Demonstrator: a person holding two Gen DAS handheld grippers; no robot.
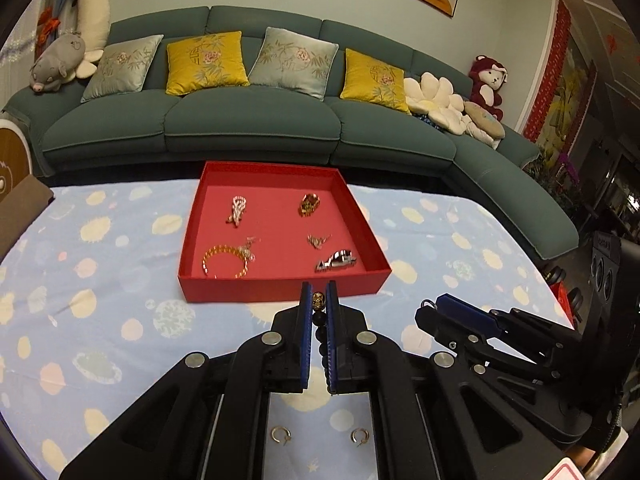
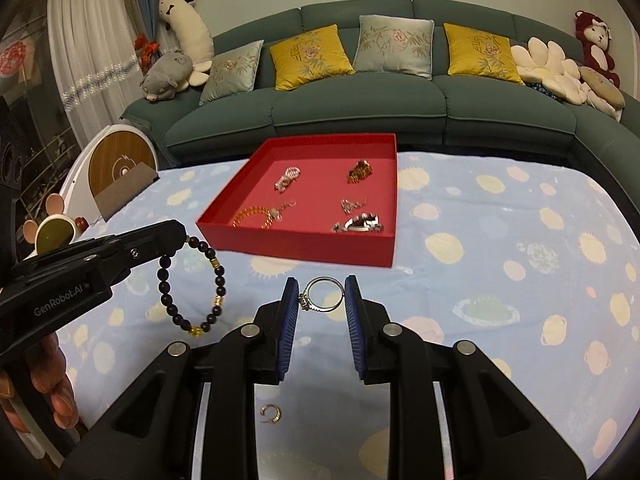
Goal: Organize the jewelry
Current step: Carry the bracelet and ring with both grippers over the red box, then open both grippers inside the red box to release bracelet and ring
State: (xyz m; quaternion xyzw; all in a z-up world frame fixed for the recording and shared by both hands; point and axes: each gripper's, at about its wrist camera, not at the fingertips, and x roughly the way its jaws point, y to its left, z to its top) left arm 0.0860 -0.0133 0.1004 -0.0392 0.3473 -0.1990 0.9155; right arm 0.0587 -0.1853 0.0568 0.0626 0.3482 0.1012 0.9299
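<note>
A red tray (image 1: 280,290) (image 2: 296,246) sits on the blue spotted tablecloth and holds several jewelry pieces. My left gripper (image 1: 319,298) is shut on a dark beaded bracelet (image 1: 320,322); in the right wrist view the bracelet (image 2: 218,280) hangs from the left gripper (image 2: 182,236) above the cloth, left of the tray's near corner. My right gripper (image 2: 322,294) is shut on a silver ring (image 2: 320,296), just in front of the tray. In the left wrist view the right gripper (image 1: 430,308) shows at right with the ring (image 1: 427,304).
Two small gold hoop earrings (image 1: 281,435) (image 1: 360,437) lie on the cloth under my left gripper; one earring (image 2: 271,414) shows under my right gripper. A green sofa with cushions stands behind the table. A brown box (image 2: 124,192) sits at the table's left edge.
</note>
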